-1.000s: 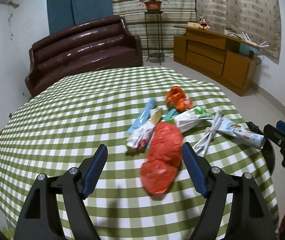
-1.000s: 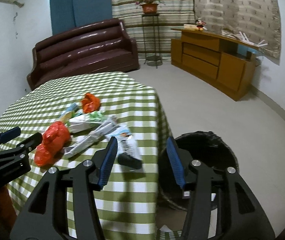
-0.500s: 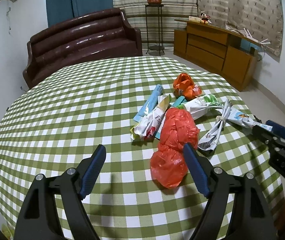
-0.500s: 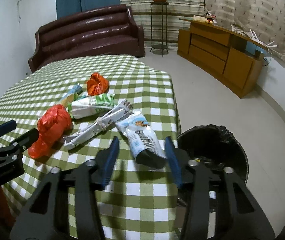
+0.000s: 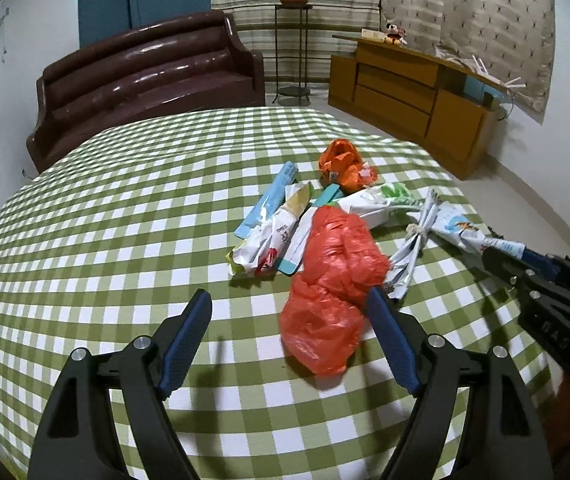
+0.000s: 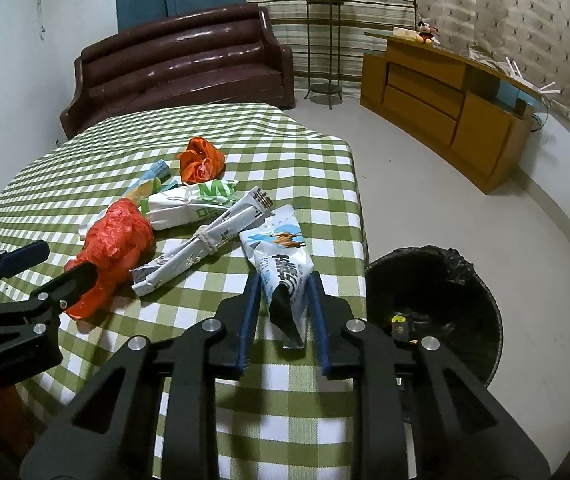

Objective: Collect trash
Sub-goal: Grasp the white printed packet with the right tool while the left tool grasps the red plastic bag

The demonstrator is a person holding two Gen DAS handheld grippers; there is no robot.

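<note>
At the counter's (image 6: 317,420) bin-side edge, my right gripper (image 6: 283,280) has just closed its fingers, pinching a snack wrapper (image 6: 281,256) bound for the black-lined bin (image 6: 465,280); my left gripper (image 5: 289,310) waits spread beside the red plastic bag (image 5: 333,280).

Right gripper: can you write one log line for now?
right gripper: jaws just closing, shut on blue-white wrapper | left gripper: open | bin: beside table

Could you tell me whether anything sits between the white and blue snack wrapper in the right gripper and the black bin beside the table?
Nothing visible does. The right gripper has just been closing on the snack wrapper near the table edge, and the open bin stands right beside it on the floor.
</note>
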